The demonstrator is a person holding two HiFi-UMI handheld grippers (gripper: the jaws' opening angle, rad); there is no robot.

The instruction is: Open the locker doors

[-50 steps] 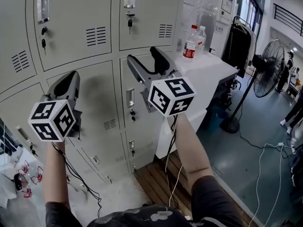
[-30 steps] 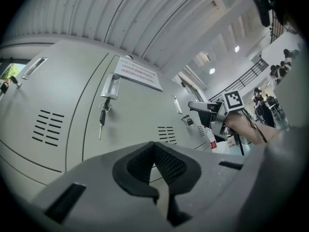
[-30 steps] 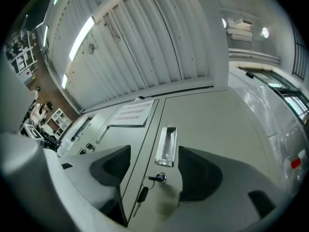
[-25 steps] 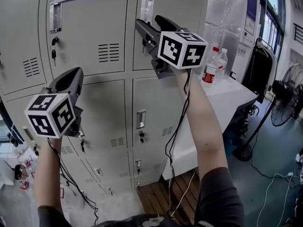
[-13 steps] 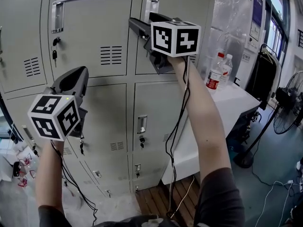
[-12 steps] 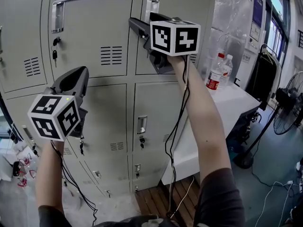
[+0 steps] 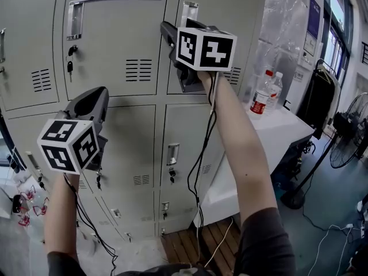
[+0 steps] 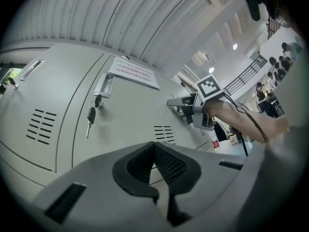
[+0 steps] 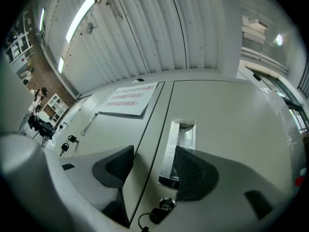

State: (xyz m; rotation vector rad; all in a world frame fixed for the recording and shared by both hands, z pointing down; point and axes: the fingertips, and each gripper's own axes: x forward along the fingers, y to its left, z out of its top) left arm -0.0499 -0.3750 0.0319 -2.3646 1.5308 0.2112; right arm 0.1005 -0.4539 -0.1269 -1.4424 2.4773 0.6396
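All the locker doors I'm seeing are shut, so nothing is opened yet. I'm working on the upper right door (image 7: pixel 248 16), flat grey painted steel with louvred vents. Its recessed chrome handle (image 9: pixel 179 146) is sitting between the jaws, close against the right pad. The right gripper (image 9: pixel 153 173) is closing round it and, I judge, not gripping yet. The left gripper (image 8: pixel 157 166) is hanging clenched on nothing, well below and to the left.

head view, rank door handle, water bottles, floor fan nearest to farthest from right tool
1. Door handle, upper right locker, between closing jaws of the right tool.
2. Water bottles, on the right-hand table.
3. Floor fan, far right.
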